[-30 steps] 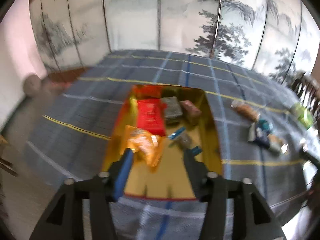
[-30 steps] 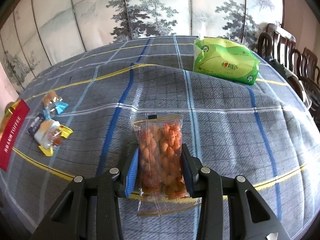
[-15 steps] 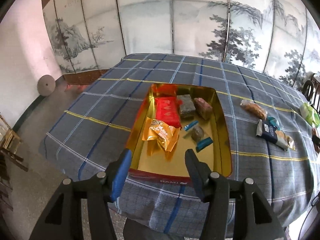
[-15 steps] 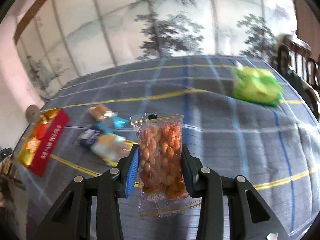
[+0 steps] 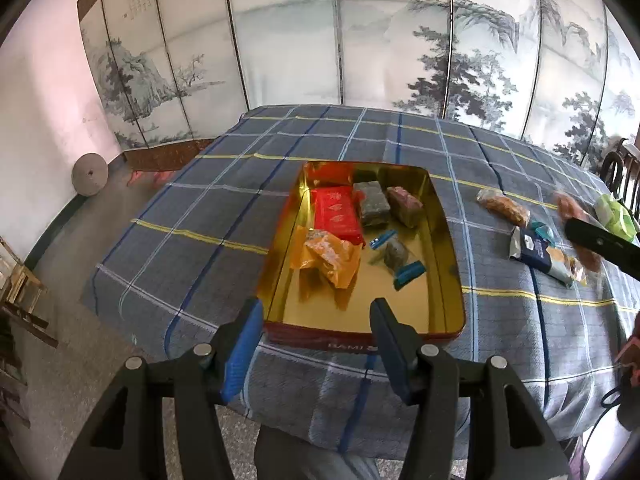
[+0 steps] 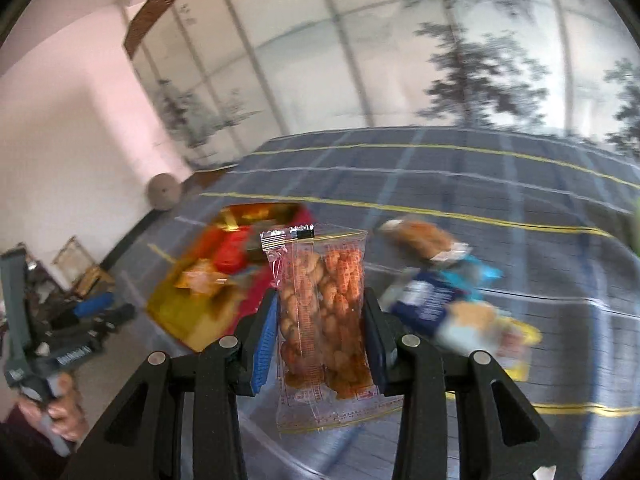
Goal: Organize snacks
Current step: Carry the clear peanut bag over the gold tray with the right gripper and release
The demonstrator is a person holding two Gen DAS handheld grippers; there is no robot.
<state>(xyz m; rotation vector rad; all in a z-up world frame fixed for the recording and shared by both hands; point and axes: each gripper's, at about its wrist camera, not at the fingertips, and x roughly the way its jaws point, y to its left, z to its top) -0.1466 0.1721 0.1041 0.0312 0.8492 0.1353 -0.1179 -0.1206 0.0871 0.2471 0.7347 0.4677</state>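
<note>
My right gripper [image 6: 320, 316] is shut on a clear packet of fried twists [image 6: 324, 312], held in the air above the table. A gold tin with red sides [image 5: 444, 280] sits on the plaid tablecloth and holds a red packet [image 5: 336, 216], an orange packet [image 5: 328, 256], two dark bars and small blue-wrapped sweets. The tin also shows blurred in the right wrist view [image 6: 188, 320], ahead and to the left. My left gripper [image 5: 316, 320] is open and empty, hovering off the table's near edge in front of the tin.
Loose snacks lie right of the tin: a brown twist packet [image 5: 502, 208], a dark blue packet [image 5: 536, 250], a green bag [image 5: 614, 216]. The right gripper's arm [image 5: 600, 242] enters at the right. A painted folding screen [image 5: 340, 40] stands behind. A chair [image 5: 620, 176] is at far right.
My right gripper has lifted the twist packet and swung left toward the tin. My left gripper has pulled back from over the tin to beyond the table's near edge.
</note>
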